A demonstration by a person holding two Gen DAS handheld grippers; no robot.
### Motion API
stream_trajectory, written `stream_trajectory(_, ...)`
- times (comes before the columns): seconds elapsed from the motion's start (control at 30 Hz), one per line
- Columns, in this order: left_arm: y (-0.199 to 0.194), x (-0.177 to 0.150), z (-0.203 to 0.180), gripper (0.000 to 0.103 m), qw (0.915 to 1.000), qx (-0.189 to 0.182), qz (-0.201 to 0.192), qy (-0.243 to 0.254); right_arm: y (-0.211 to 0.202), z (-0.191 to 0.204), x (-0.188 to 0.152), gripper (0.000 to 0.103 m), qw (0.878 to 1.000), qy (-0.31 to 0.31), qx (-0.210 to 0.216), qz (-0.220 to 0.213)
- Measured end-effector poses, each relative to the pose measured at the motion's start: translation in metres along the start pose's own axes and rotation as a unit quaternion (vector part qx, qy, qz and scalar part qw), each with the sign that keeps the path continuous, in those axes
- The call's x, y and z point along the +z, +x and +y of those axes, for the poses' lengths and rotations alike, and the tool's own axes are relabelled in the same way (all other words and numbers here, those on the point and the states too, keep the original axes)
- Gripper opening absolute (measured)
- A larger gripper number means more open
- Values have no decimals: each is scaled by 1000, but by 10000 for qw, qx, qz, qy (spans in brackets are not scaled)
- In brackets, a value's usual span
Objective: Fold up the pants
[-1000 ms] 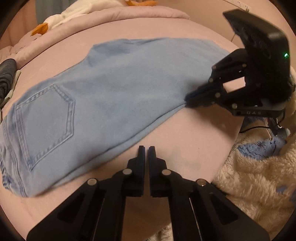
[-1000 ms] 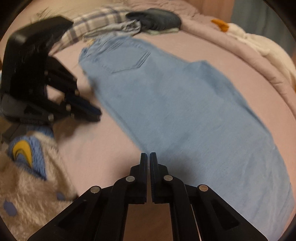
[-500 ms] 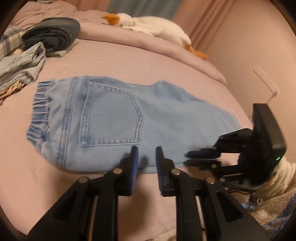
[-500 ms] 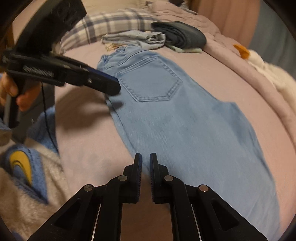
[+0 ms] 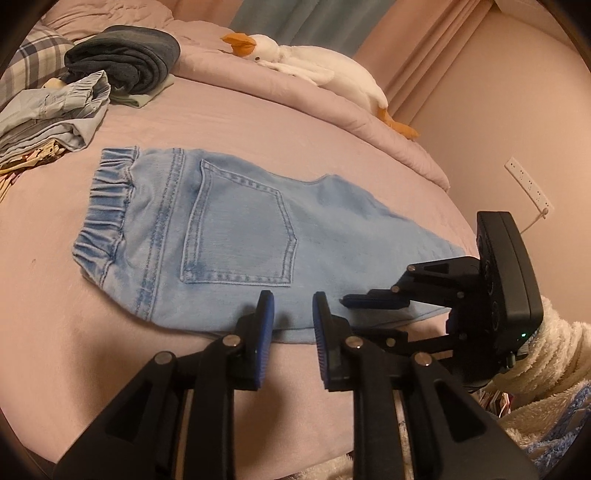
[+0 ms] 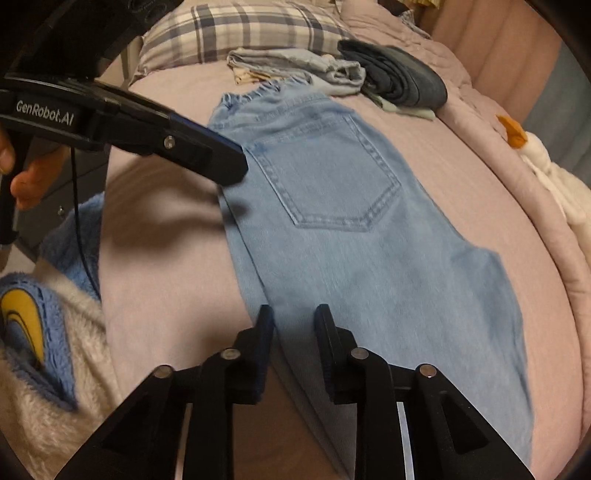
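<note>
Light blue jeans (image 5: 229, 229) lie flat on the pink bed (image 5: 258, 122), doubled lengthwise, back pocket up, elastic waistband to the left. My left gripper (image 5: 291, 306) is open, its blue-padded fingers just over the jeans' near long edge below the pocket, nothing between them. The right gripper (image 5: 369, 317) stands open beside it on the right, over the same edge toward the legs. In the right wrist view the jeans (image 6: 351, 240) run away from my open right gripper (image 6: 293, 317), which straddles their near edge. The left gripper (image 6: 229, 166) hovers by the pocket side.
A pile of folded clothes (image 5: 55, 118) and a dark rolled garment (image 5: 125, 59) lie beyond the waistband, with a plaid pillow (image 6: 240, 29) behind. A goose plush (image 5: 317, 74) rests on the far duvet. A fluffy white and blue blanket (image 6: 44, 350) hangs at the bed's near side.
Both grippers have gone from shut to open. The left one has swung toward the waist end and come in over the jeans' near edge; the right has closed in on that edge too.
</note>
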State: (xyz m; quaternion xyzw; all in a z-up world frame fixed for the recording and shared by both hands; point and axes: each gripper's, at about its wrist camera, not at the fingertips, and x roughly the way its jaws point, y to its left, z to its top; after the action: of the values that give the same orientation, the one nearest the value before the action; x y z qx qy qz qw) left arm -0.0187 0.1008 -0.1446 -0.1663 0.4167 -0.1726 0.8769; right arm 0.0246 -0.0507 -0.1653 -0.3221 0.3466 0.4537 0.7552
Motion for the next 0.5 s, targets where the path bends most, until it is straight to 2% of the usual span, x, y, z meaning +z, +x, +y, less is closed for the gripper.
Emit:
stream_trajectory(0.1, -3, 0, 3, 20, 10000, 5, -21, -41, -6, 8, -1, 10, 9997, -230, -78, -83)
stream_trajectory(0.13, -4, 0, 4, 20, 10000, 3, -32, -56, -9, 10, -2, 3, 9996, -267, 25, -111)
stream_trajectory(0.2, -6, 1, 5, 21, 10000, -12, -48, -64, -12, 15, -5, 3, 9991, -384, -2, -158)
stream_trajectory(0.37, -4, 6, 4, 23, 10000, 10, -22, -68, -7, 14, -5, 3, 9997, -220, 82, -94)
stream_trajectory(0.5, 5, 15, -4, 28, 10000, -4, 30, 52, -12, 5, -7, 4, 9991, 68, 399, -159)
